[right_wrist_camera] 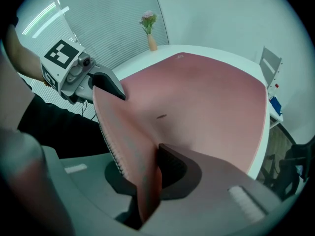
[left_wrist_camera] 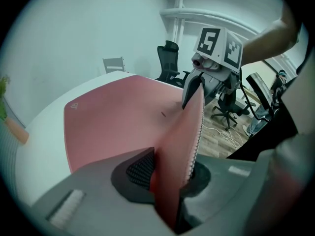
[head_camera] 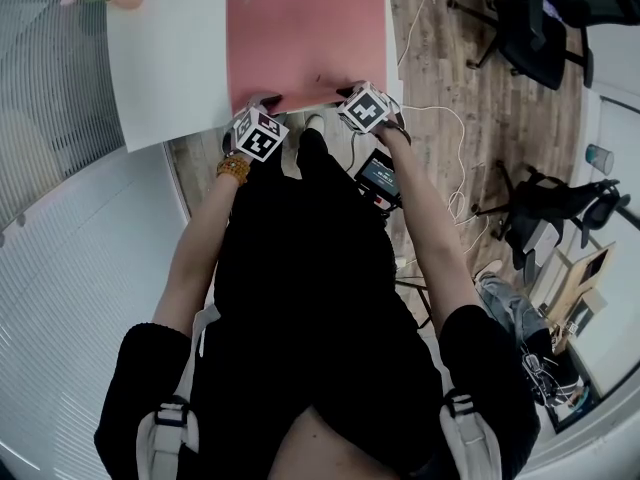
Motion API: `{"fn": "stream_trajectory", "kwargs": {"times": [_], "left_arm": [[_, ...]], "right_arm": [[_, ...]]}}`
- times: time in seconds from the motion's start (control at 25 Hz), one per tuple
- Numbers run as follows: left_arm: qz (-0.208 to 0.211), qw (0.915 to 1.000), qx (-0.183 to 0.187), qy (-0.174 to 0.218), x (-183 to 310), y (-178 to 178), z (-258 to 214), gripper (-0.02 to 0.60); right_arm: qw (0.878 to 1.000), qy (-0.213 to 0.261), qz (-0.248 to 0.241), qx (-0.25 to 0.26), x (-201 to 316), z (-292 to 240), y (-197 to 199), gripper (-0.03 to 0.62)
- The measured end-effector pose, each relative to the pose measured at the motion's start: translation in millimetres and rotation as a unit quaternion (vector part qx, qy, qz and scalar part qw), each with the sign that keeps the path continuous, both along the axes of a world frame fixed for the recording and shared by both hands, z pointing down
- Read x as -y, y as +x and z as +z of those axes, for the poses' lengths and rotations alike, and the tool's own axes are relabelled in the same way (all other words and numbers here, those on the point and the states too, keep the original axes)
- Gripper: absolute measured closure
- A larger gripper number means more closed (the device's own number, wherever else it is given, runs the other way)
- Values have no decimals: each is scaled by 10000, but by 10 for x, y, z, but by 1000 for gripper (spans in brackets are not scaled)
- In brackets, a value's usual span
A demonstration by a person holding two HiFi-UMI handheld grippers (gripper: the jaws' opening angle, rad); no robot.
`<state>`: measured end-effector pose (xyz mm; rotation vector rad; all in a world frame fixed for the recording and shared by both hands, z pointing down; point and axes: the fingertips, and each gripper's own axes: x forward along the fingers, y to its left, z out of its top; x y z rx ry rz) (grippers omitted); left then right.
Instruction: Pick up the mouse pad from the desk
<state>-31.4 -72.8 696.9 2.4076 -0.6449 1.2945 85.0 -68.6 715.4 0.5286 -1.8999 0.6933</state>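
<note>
Pink, thin and limp, the pad (head_camera: 305, 38) is a rounded rectangle with a smooth top and a pale toothed trim along its edge. Most of it lies flat on the white desk (head_camera: 170, 68), and its near edge curls up at the desk's front. My left gripper (left_wrist_camera: 167, 178) is clamped on that raised edge near one corner, with its ribbed black pads (left_wrist_camera: 140, 168) pressing both faces. My right gripper (right_wrist_camera: 145, 181) pinches the same edge near the other corner, its jaws nearly together on the sheet.

Black top (head_camera: 310, 298), orange bead bracelet (head_camera: 233, 168); grey left claw (left_wrist_camera: 169, 176), right claw (right_wrist_camera: 145, 176), checkered marker cubes (head_camera: 260, 134).
</note>
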Motion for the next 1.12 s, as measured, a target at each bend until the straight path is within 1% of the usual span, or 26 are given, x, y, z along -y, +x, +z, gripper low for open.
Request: {"fn": "stream_trajectory", "kwargs": {"times": [0.12, 0.24, 0.44, 0.56, 0.68, 0.8, 0.92, 1.12], "left_arm": [[-18, 10000, -39, -62, -108, 3, -18, 529], [-41, 9998, -105, -141, -149, 19, -31, 529], [-222, 9986, -304, -372, -283, -33, -69, 529], [-318, 9979, -396, -412, -325, -26, -129, 529], [-269, 9975, -505, -406, -421, -26, -182, 529], [-237, 9968, -630, -431, -530, -14, -202, 528], [-348, 9950, -771, -532, -576, 6, -268, 528], [-593, 9902, -1092, -641, -601, 55, -428, 531]], "right_arm": [[9999, -132, 0, 72, -88, -1, 5, 524], [9999, -105, -42, 22, -128, -32, 25, 525], [9992, -135, -367, 51, -264, -107, -66, 528], [9989, -253, -380, 74, -326, -156, -43, 528], [9981, -316, -500, 159, -408, -215, -47, 526], [9973, -299, -629, 223, -479, -254, -44, 526], [9967, -236, -736, 239, -507, -338, -31, 528], [9959, -107, -681, 587, -480, -527, -57, 543]]}}
